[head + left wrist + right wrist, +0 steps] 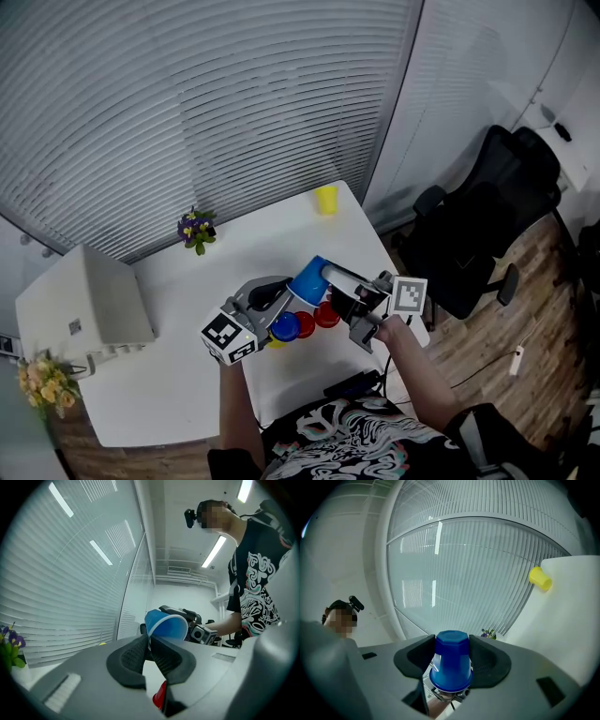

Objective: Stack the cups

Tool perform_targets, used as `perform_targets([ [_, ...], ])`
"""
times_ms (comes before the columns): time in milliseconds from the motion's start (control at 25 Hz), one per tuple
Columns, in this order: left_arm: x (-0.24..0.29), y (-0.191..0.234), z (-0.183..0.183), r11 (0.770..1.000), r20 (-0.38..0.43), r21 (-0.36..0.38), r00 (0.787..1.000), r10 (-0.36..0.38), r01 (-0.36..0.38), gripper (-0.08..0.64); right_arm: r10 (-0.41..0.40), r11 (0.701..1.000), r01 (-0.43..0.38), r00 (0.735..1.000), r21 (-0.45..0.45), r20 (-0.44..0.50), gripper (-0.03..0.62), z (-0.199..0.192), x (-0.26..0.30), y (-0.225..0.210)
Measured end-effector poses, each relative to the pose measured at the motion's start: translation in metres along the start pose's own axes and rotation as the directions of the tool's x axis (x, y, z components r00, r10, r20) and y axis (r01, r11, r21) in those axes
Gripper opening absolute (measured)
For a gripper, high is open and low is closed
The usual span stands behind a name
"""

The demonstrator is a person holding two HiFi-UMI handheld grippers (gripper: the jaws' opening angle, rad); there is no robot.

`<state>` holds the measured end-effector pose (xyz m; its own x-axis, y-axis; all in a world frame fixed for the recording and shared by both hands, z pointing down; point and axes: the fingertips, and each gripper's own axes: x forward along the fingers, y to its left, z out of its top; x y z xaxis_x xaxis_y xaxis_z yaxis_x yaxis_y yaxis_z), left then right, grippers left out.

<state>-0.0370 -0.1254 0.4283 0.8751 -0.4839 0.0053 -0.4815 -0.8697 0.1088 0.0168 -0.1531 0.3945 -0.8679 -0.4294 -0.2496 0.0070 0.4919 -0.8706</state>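
Note:
A blue cup (307, 280) hangs tilted above the white table (178, 394), between both grippers. My left gripper (289, 298) is shut and pinches the cup's rim (150, 637) between its pads; the cup's open mouth (168, 627) faces that camera. From the other side my right gripper (330, 281) is closed across the cup's body (451, 663), with a pad against each side and the cup's base pointing away. Under the grippers stand another blue cup (284, 327) and two red cups (305, 324) (327, 315) on the table.
A yellow cup (325, 199) stands at the table's far edge. A small pot of purple flowers (196, 229) is at the back left, a white box (89, 305) to the left. A black office chair (487, 234) stands beyond the table's right side.

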Motion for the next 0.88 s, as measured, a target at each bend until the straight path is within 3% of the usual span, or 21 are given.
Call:
perform_targets([
  [280,0.002,-0.005,-0.009,0.999,-0.089,0.037,0.996,0.024,-0.021,0.026,-0.019,0.998,0.018,1.000,-0.055,-0.005,0.207,-0.001,-0.007,0.002],
  [560,-0.014,0.002,-0.004,0.994,-0.113,0.048,0.988,0.104,-0.099,0.063,-0.048,0.989,0.053,0.998,-0.138,0.044,0.215,0.010,-0.020,0.012],
  [720,-0.027,0.006,-0.004,0.986,-0.124,0.044,0.979,0.163,-0.158,0.072,-0.129,0.961,0.135,0.991,-0.242,0.040,0.219,0.007,-0.030,0.011],
  [880,-0.042,0.006,-0.008,0.975,-0.124,0.020,0.968,0.220,-0.219,0.080,-0.207,0.907,0.198,0.978,-0.370,0.015,0.219,-0.006,-0.032,0.008],
])
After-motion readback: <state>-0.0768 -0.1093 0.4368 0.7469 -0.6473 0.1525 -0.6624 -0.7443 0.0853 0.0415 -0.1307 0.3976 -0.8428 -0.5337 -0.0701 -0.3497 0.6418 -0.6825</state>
